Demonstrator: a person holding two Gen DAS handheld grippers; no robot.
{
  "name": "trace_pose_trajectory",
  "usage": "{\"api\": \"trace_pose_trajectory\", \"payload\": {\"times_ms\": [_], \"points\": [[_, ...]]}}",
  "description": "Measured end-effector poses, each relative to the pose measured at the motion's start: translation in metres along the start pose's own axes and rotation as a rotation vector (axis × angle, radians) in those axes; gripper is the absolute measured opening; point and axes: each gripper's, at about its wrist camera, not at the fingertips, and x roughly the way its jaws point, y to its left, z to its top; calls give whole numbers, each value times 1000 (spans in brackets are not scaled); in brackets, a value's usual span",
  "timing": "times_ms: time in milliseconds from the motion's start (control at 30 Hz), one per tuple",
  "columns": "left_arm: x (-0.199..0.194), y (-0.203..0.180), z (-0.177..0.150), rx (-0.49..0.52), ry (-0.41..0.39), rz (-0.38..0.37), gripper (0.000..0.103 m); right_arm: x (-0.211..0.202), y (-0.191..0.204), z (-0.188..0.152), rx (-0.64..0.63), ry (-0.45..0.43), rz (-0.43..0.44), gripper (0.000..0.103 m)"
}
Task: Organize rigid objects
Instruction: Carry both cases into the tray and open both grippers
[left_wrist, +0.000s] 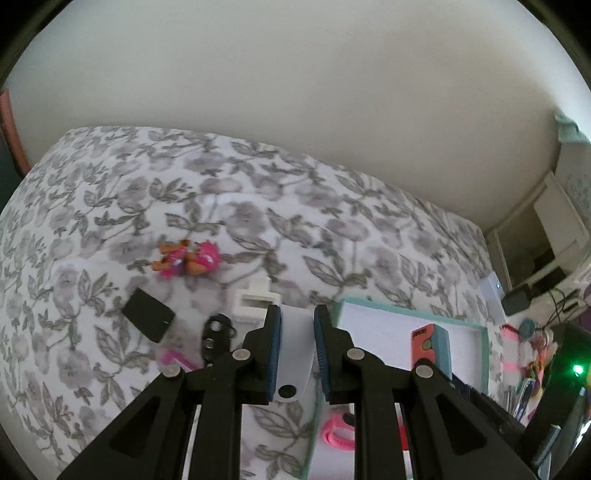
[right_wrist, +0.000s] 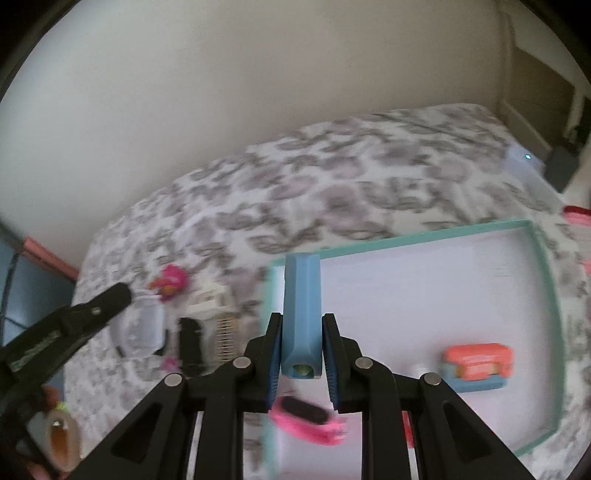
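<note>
Both claws grip: left claw (left_wrist: 297, 334) a white strip (left_wrist: 293, 354), right claw (right_wrist: 302, 338) seemingly a blue block (right_wrist: 301, 314).

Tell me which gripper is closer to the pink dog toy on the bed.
Left. The left gripper, holding a white strip, sits just short of the pink dog toy. The right gripper, holding a blue block, is over the teal tray, farther off.

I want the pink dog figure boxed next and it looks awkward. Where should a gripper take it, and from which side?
The pink dog figure lies on its side on the floral bedspread, clear of other items. Probably best to come from above and close across its narrower torso, between the bulky head and legs; blur hides finer detail.
</note>
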Motion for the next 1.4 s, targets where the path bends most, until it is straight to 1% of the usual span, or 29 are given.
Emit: {"api": "trace_pose_trajectory", "payload": {"times_ms": [67,133,300,367,467,600,667,833,1000,1267,1300,1367,1400], "points": [[3,-12,-4,30,4,9,19,3,-12,1,2,5,-62,22],[9,-26,-9,60,12,9,19,6,-22,1,9,9,-99,22],[30,-58,-24,119,47,-60,19,8,-41,3,13,3,-178,22],[39,-70,-31,153,59,-69,19,10,-47,3,19,1,-200,22],[49,-81,-37,176,64,-80,19,10,-63,3,56,3,-225,22],[57,-90,-43,211,31,-62,19,11,-75,3,94,6,-230,22],[62,-95,-46,226,24,-65,19,13,-78,2,108,8,-231,22],[73,-97,-51,236,35,-68,19,19,-80,0,114,21,-228,22],[83,-94,-55,232,72,-60,19,28,-83,-2,121,48,-229,22],[87,-87,-56,210,95,-61,19,30,-83,-2,116,57,-228,23],[87,-87,-56,210,97,-59,21,30,-83,-2,114,58,-230,23],[88,-87,-55,209,107,-52,36,30,-82,-2,110,59,-236,23],[89,-87,-56,208,118,-46,54,31,-81,-2,106,59,-238,23]]}}
